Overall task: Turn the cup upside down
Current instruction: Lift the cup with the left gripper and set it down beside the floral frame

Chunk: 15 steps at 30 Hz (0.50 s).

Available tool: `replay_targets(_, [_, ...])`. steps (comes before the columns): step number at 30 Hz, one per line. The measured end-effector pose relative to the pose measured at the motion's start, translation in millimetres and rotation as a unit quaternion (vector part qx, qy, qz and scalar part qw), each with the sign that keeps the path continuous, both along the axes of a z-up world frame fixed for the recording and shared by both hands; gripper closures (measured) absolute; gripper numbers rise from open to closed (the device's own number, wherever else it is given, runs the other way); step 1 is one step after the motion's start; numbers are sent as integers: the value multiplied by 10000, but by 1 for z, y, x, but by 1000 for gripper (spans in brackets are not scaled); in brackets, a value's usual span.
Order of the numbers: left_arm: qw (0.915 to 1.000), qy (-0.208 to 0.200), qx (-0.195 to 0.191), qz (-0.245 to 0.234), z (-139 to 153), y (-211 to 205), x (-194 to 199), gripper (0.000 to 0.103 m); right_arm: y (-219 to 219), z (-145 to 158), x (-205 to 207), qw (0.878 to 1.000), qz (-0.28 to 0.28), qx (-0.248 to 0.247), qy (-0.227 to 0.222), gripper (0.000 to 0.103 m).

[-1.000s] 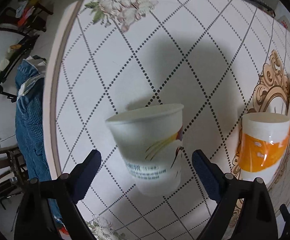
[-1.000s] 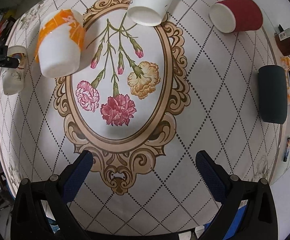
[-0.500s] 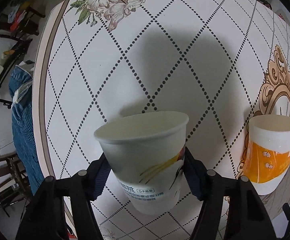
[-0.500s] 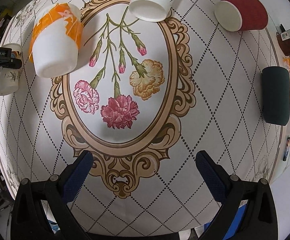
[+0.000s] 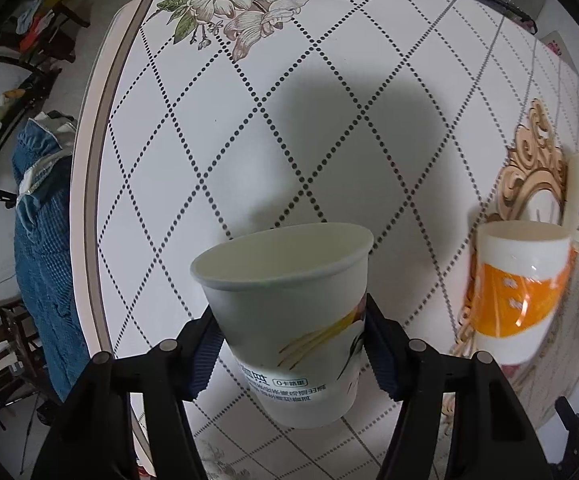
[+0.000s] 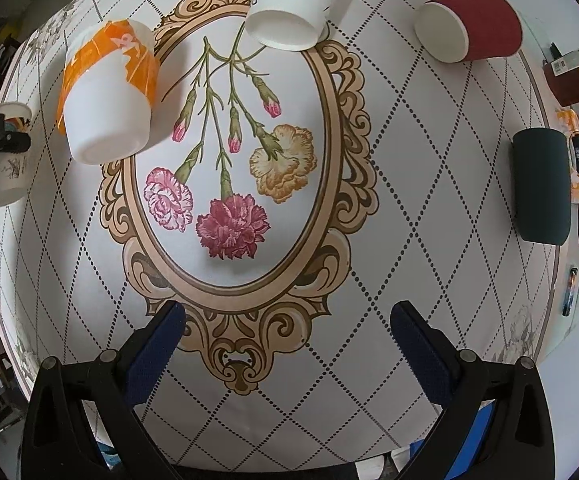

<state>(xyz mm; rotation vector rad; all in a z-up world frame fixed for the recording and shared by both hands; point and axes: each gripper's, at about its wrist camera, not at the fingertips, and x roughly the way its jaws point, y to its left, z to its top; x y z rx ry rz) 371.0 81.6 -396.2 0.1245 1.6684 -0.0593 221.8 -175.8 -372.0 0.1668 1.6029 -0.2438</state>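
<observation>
A white paper cup [image 5: 289, 320] with a crane print and small text stands mouth up between my left gripper's [image 5: 289, 344] blue pads. The pads press on both its sides and it sits a little above the tablecloth. The same cup [image 6: 3, 152] shows at the far left in the right wrist view, with the left gripper's black finger across it. My right gripper [image 6: 285, 344] is open and empty above the near end of the oval flower pattern.
An orange-and-white cup [image 6: 107, 92] stands upside down, also in the left wrist view [image 5: 521, 296]. A white cup [image 6: 293, 4], a red cup [image 6: 469, 28] and a dark green cup [image 6: 541, 184] are further round the table [image 6: 429, 208]. Clutter lies at the right edge.
My left gripper closed on the white paper cup, which stood free between open fingers before, and lifted it slightly. The right gripper stayed open and nearly still.
</observation>
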Motion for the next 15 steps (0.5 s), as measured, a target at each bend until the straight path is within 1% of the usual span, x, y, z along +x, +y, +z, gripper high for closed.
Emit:
replay_targets(5, [9998,51,-207,-33,12,-3,-13,42,-8,10,-13,9999,-34,-49,-98,0])
replay_targets(10, [9993,95,-335,-97,22,-12,-31,42,-19,22,-29,9998,-82,-60,-193,0])
replay_targets(15, [9980,187,-544,-244,39,-33,-78,42,-32,28,-53,9997,-13,-56,-237,0])
